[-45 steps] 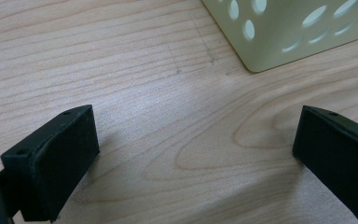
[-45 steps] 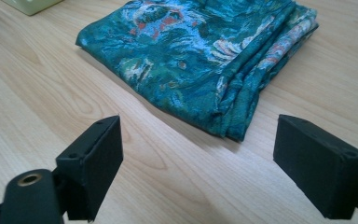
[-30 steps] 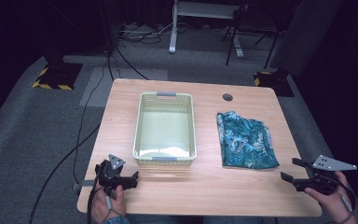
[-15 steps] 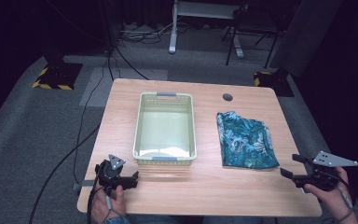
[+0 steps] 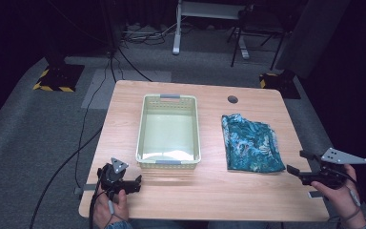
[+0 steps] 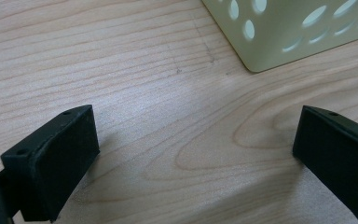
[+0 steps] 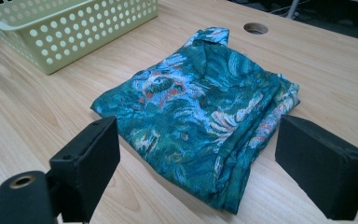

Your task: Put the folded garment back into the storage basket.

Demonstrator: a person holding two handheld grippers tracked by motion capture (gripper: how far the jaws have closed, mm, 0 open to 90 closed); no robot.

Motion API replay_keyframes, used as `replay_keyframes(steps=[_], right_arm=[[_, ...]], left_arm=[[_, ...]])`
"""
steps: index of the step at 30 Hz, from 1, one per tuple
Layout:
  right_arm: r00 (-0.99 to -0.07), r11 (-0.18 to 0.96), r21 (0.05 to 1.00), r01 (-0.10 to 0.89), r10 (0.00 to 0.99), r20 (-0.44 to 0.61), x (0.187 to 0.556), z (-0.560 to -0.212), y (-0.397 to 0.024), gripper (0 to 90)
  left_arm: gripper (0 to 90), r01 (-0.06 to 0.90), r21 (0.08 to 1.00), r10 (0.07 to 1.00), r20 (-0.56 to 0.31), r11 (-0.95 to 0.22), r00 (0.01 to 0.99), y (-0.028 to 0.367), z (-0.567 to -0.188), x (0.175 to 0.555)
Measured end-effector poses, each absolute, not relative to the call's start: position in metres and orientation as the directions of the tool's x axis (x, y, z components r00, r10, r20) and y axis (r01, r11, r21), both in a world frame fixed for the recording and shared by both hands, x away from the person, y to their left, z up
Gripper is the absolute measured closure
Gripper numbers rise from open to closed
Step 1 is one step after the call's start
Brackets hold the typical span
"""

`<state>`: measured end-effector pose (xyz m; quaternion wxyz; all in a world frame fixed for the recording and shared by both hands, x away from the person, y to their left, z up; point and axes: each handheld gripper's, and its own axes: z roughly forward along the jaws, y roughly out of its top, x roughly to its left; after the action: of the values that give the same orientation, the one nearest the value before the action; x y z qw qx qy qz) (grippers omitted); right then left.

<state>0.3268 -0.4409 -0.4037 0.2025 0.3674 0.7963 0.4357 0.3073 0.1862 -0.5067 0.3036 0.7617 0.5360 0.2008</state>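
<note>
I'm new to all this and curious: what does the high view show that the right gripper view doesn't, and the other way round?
The high view takes in the whole table, both hands, the left gripper and the floor. The right gripper view looks between the open right gripper at the folds of the patterned cloth up close. Both show that cloth, the pale basket and the table's round hole.

a light wooden table [image 5: 124, 119] with a visible grain carries two things. a pale green perforated basket [image 5: 190, 107] stands left of the middle, and a folded teal patterned cloth [image 5: 250, 143] lies flat to its right, apart from it. a round cable hole [image 5: 232, 99] sits near the far edge, just beyond the cloth.
</note>
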Motion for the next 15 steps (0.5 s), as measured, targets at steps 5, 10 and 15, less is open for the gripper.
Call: replay_keyframes(steps=[5,10,15], right_arm=[[-0.651,0.351,0.847,0.399,0.759,-0.008,0.331,-0.398,-0.438,13.3],[-0.649,0.351,0.850,0.393,0.761,-0.015,0.336,-0.391,-0.437,12.5],[-0.640,0.356,0.842,0.405,0.768,-0.017,0.343,-0.386,-0.434,12.9]], left_arm=[[0.3,0.695,0.678,0.938,-0.019,-0.241,0.345,0.186,-0.507,0.307],[0.3,0.695,0.678,0.939,-0.021,-0.239,0.344,0.186,-0.507,0.307],[0.3,0.695,0.678,0.938,-0.020,-0.241,0.345,0.186,-0.507,0.307]])
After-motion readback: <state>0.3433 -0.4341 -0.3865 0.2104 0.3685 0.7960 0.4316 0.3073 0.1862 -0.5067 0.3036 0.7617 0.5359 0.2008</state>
